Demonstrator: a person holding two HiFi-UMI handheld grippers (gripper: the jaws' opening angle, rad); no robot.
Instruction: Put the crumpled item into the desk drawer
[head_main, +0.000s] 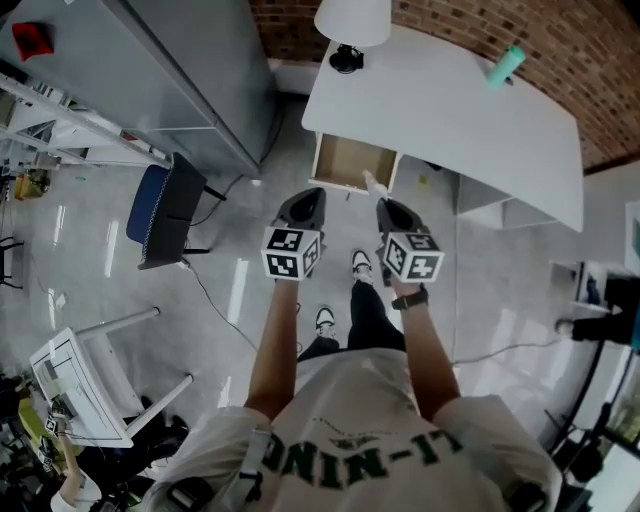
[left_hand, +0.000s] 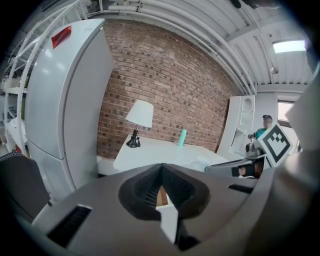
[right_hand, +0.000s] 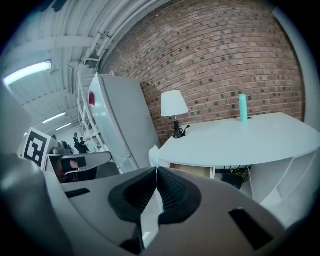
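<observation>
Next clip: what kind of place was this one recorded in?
Probably an office or workshop-style studio: a white desk with an open drawer and a lamp stands against a brick wall, with an office chair and metal shelving nearby.

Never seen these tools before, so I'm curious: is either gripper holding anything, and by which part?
The right gripper is shut on a white crumpled item, pinched between its jaws with one end poking past the tips. The left gripper holds nothing.

Nothing reads clearly: dark green block lettering (head_main: 350, 460) on the white T-shirt (head_main: 360, 390), bottom centre, is upside down and creased; the red label (left_hand: 61, 36) on the tall white refrigerator (left_hand: 65, 110), upper left, is blurred.
</observation>
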